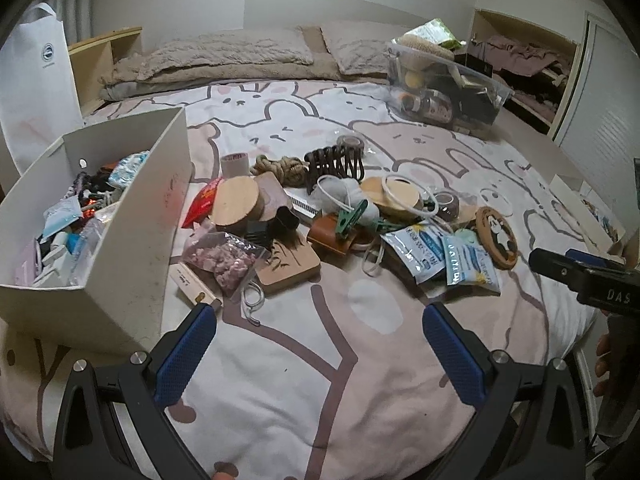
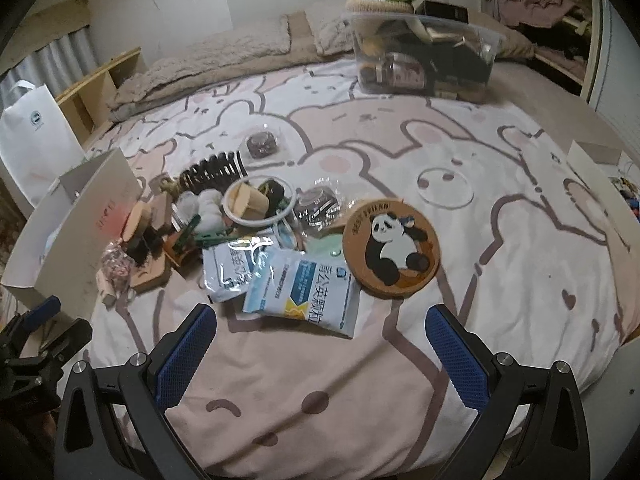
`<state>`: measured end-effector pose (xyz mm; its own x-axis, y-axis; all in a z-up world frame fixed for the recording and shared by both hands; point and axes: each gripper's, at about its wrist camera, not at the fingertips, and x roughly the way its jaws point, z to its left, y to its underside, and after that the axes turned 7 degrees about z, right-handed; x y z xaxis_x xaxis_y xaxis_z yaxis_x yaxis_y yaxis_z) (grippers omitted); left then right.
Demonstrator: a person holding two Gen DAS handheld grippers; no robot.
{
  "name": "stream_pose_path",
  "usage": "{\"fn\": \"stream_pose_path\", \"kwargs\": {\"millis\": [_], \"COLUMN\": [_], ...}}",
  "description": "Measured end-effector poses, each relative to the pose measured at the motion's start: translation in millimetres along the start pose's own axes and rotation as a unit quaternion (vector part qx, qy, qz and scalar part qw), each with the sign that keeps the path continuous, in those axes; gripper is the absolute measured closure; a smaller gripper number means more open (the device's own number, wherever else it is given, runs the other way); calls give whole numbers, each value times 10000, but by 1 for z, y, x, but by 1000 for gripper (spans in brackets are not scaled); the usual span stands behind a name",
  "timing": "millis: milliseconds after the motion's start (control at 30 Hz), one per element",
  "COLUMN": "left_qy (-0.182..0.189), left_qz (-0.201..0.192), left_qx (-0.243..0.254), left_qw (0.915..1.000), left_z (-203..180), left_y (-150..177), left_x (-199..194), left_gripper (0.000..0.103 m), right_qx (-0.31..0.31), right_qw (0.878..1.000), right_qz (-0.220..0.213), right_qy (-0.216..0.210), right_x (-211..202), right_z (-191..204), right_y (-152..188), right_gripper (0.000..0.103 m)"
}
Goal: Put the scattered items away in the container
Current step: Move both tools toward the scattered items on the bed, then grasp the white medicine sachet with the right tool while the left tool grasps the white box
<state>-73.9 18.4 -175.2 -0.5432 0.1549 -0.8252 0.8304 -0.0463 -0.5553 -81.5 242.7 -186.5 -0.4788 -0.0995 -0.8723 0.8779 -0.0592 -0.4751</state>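
A white open box [image 1: 132, 216] stands on the bed at the left and holds several small items; it also shows in the right wrist view [image 2: 80, 216]. A pile of scattered items lies mid-bed: a round wooden lid [image 1: 236, 206], a bag of pink pieces [image 1: 226, 260], a dark hair claw [image 1: 334, 164], blue-white sachets [image 2: 304, 288] and a panda coaster [image 2: 390, 248]. My left gripper [image 1: 320, 320] is open and empty, just short of the pile. My right gripper [image 2: 320, 320] is open and empty, just short of the sachets.
A clear plastic bin [image 2: 424, 56] full of things stands at the back right of the bed. Pillows [image 1: 224, 56] lie along the headboard. A white paper bag [image 1: 32, 80] stands beside the bed at the left. Another white box [image 2: 592, 168] sits at the right edge.
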Motion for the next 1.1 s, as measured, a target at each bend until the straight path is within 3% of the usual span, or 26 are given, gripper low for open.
{"fn": "stream_pose_path", "kwargs": {"millis": [233, 533, 633, 900, 1100], "left_qy": [-144, -639, -1065, -1620, -1735], "left_qz": [12, -159, -147, -150, -324], "left_qx": [-9, 399, 291, -84, -859], "left_qw": [9999, 9970, 9938, 9866, 9805], "left_z": [9, 12, 16, 27, 44], "left_y": [4, -4, -6, -3, 0], "left_x": [20, 42, 52, 69, 70], "left_gripper": [0, 0, 0, 1, 16], "right_qx": [67, 466, 536, 620, 753], "right_qw": [9991, 9936, 9914, 9902, 9885], "right_qz": [386, 964, 1113, 1185, 1254], "right_qy": [-154, -365, -437, -396, -389], "right_x": [32, 72, 82, 94, 101], "right_z": [3, -2, -1, 5, 2], "right_y": [-1, -7, -9, -16, -21], "right_gripper": [0, 0, 0, 0, 0]}}
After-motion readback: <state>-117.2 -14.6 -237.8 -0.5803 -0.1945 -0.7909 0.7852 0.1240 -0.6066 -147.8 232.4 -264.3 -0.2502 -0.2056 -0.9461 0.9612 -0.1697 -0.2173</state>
